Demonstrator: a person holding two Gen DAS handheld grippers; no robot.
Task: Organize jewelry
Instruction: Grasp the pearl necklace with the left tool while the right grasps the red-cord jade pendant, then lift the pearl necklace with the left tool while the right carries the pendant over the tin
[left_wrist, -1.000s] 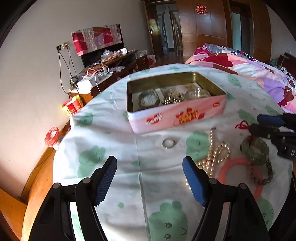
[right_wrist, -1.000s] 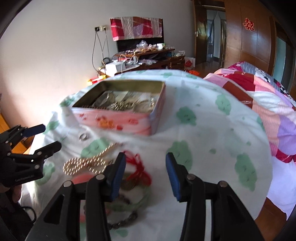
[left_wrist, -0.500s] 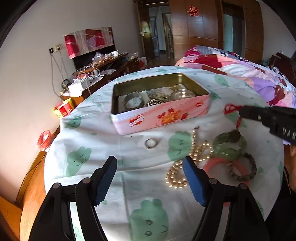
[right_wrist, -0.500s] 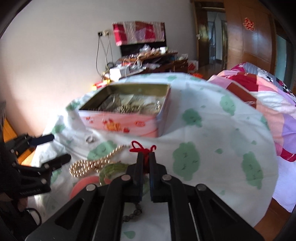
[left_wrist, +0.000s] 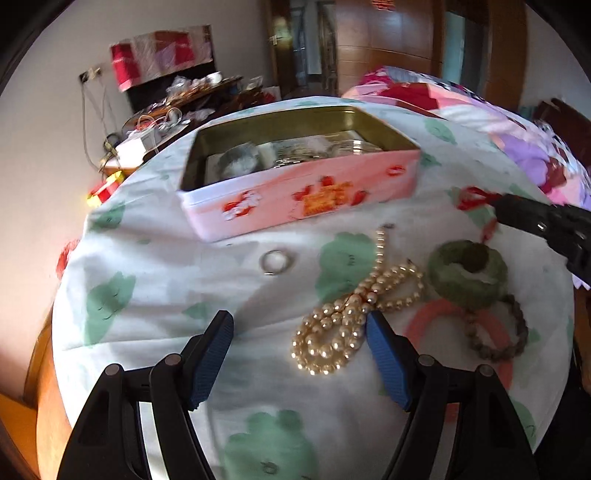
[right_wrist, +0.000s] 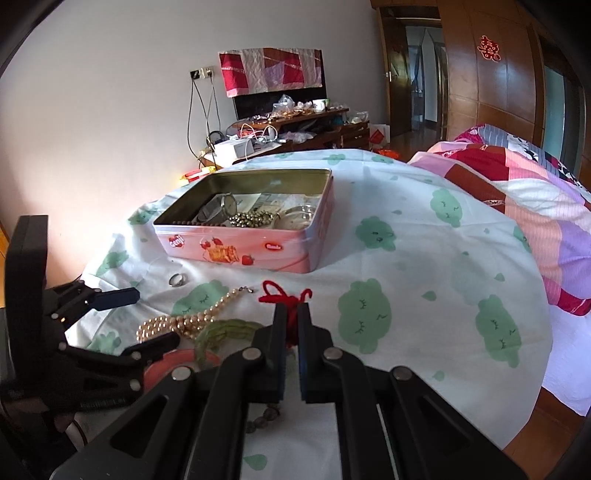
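Observation:
A pink tin box (left_wrist: 303, 199) (right_wrist: 255, 251) stands open on the cloth with a watch and beads inside. My right gripper (right_wrist: 291, 314) is shut on the red cord (right_wrist: 284, 297) tied to the green jade bangle (left_wrist: 467, 273) (right_wrist: 221, 332). The cord also shows in the left wrist view (left_wrist: 474, 197). My left gripper (left_wrist: 299, 332) is open and empty, just above the pearl necklace (left_wrist: 354, 310) (right_wrist: 192, 319). A silver ring (left_wrist: 275, 262) (right_wrist: 177, 280) lies in front of the box. A coral bangle (left_wrist: 461, 325) and a dark bead bracelet (left_wrist: 509, 332) lie by the jade bangle.
The table has a white cloth with green prints (right_wrist: 406, 258). A bed with a patchwork quilt (right_wrist: 535, 177) is on the right. A cluttered wooden cabinet (right_wrist: 288, 129) stands against the far wall. The cloth's edge drops off on the left (left_wrist: 62, 295).
My right gripper closed on the red cord and has lifted it a little. My left gripper moved forward and right toward the pearl necklace.

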